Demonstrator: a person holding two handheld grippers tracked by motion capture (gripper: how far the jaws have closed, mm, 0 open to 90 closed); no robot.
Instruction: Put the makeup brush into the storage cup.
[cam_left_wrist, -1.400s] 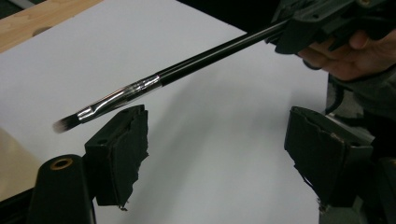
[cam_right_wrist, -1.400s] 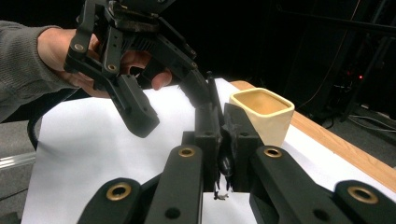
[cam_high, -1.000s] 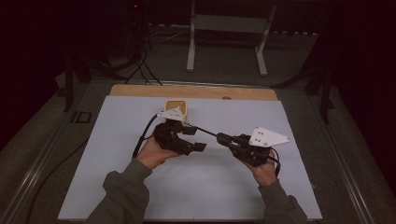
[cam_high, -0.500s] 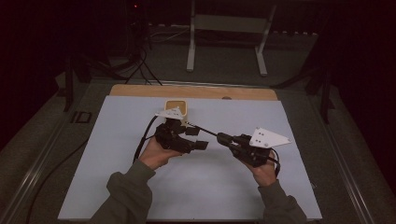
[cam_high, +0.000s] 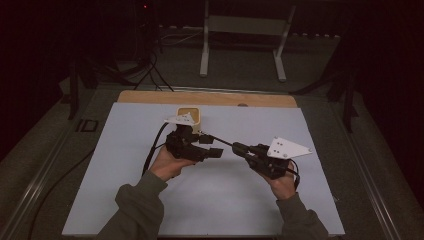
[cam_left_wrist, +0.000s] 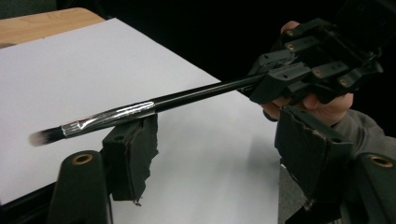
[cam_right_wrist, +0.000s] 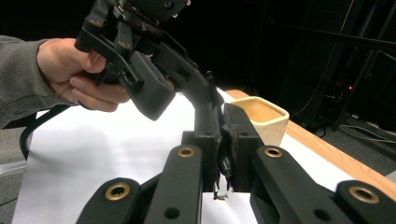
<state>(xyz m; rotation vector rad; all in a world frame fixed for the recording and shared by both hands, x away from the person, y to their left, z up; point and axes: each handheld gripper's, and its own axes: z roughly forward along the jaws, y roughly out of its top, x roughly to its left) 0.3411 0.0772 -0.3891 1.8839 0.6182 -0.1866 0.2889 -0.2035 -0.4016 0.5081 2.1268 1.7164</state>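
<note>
The right gripper (cam_high: 239, 148) is squeezing its jaws tight on the end of a thin black brush (cam_left_wrist: 140, 109); the brush is sticking out over the white sheet (cam_high: 150, 200) toward the left gripper (cam_high: 212, 152); the left gripper is holding its jaws wide open, with the brush's silver band lying just above one pad; a small cream cup (cam_right_wrist: 261, 116) is sitting just behind them.

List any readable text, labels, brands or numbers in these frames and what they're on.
None can be read.
The brush, held in the right gripper: silver band and black handle carry no visible print.
The cup: plain cream walls, no label.
The white sheet on the table: blank.
The left gripper: no markings visible on its black jaws.
</note>
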